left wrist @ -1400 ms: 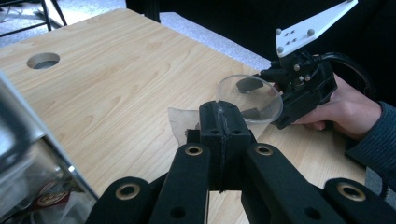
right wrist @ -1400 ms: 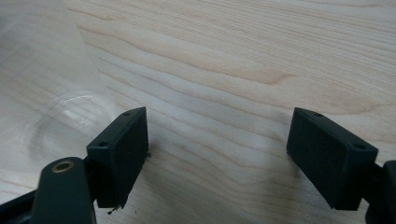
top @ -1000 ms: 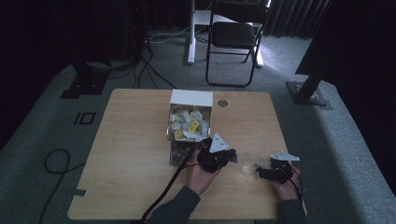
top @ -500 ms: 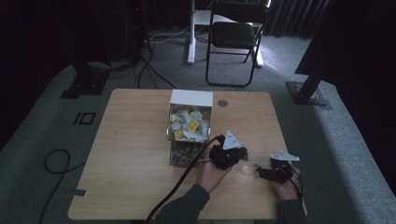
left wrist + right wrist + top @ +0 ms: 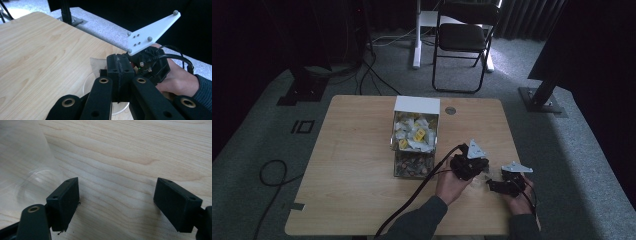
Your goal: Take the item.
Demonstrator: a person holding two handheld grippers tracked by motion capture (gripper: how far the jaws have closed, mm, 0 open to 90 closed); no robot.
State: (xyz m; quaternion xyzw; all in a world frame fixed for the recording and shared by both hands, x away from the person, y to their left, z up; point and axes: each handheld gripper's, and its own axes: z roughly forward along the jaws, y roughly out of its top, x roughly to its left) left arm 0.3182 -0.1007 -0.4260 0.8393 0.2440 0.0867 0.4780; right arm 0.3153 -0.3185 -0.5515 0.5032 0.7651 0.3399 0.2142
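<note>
Left hand-held gripper (image 5: 119, 75) (jaws pressed together) faces the right hand-held gripper (image 5: 150, 63).

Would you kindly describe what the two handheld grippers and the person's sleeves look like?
Both grippers are black. The left gripper has flat block-shaped pads on arms with brass-ringed pivot holes. The right gripper carries a pale three-cornered plate with small grey balls. A thick black cable trails from the left one. The sleeves are dark grey.
</note>
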